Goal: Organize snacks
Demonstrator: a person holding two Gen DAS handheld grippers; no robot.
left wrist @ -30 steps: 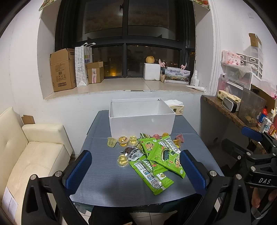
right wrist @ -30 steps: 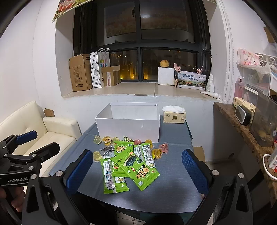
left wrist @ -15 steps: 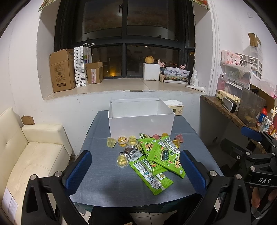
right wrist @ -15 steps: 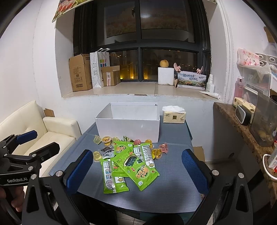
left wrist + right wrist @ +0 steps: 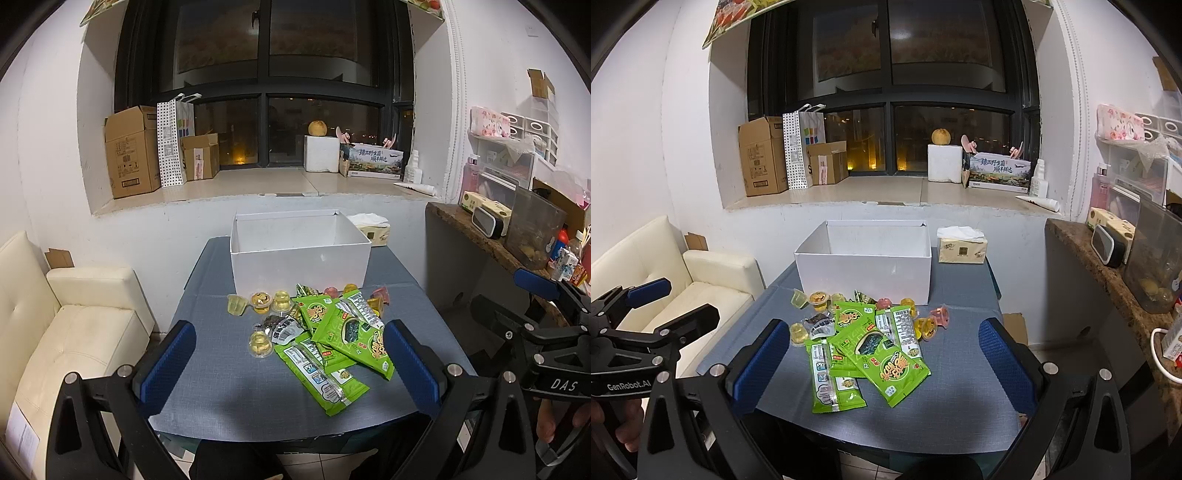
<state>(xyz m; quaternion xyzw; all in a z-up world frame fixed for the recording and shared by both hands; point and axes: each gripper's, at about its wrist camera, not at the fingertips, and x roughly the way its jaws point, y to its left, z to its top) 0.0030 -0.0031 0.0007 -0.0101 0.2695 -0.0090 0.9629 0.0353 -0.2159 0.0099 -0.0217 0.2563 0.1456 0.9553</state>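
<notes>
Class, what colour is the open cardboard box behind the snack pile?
White, the open cardboard box, clearest in the right wrist view.

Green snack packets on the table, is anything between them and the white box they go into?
Yes. Jelly cups sit between the green snack packets and the white box, close to its front wall. Both tongs are open, holding nothing.

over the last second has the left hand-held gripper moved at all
No, barely if at all. In the left wrist view the white box and windowsill sit where they did, so the open left hand-held gripper hovers steady.
</notes>
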